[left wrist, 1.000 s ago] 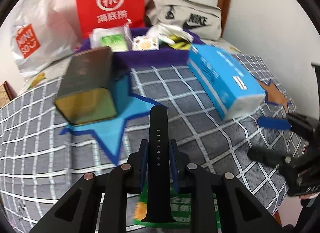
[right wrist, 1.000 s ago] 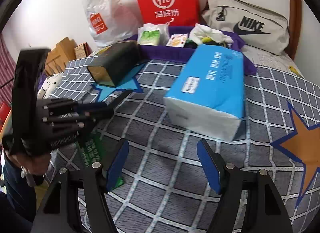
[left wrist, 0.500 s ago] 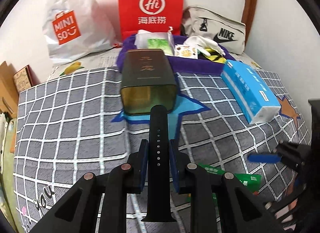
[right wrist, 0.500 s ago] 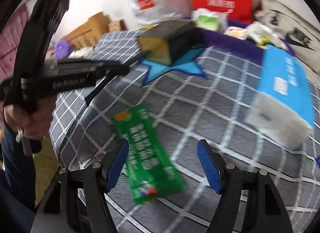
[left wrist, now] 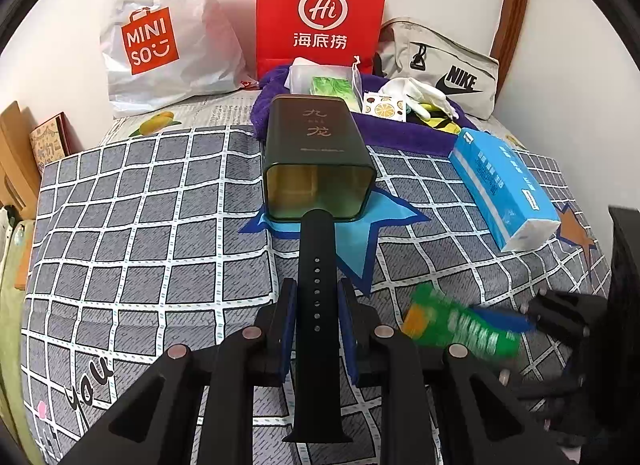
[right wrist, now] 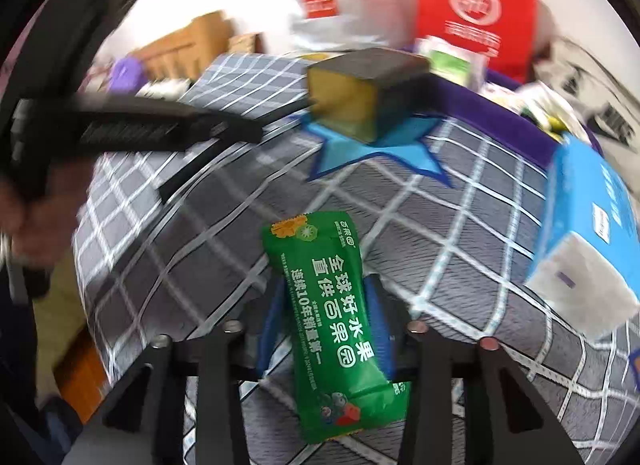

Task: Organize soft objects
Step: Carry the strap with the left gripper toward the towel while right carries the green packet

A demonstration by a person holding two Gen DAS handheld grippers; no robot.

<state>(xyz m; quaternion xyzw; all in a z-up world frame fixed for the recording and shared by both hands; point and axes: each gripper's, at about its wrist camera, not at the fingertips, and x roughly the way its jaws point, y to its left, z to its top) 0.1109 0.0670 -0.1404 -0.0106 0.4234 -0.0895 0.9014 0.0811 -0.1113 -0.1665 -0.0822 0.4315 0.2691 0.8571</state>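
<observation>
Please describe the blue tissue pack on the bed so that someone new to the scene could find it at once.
Start at the bed's grey checked cover and find the dark green tin lying on the blue star. To the tin's right, just in front of the purple cloth, lies the tissue pack. It is the only bright blue soft brick, with white tissue showing at its near end.

A black strap (left wrist: 316, 305) is seen between the blue pads (left wrist: 289, 325) of the left gripper (left wrist: 316, 329). Ahead of that claw a dark green tin (left wrist: 316, 153) with a gold interior is set on a light blue star (left wrist: 384, 221) printed on the grey, white-checked cover (left wrist: 140, 225). A bright green packet (right wrist: 332, 325) with white lettering is framed by the right gripper (right wrist: 326, 329). To its right a blue and white tissue pack (right wrist: 588, 241) is seen.
</observation>
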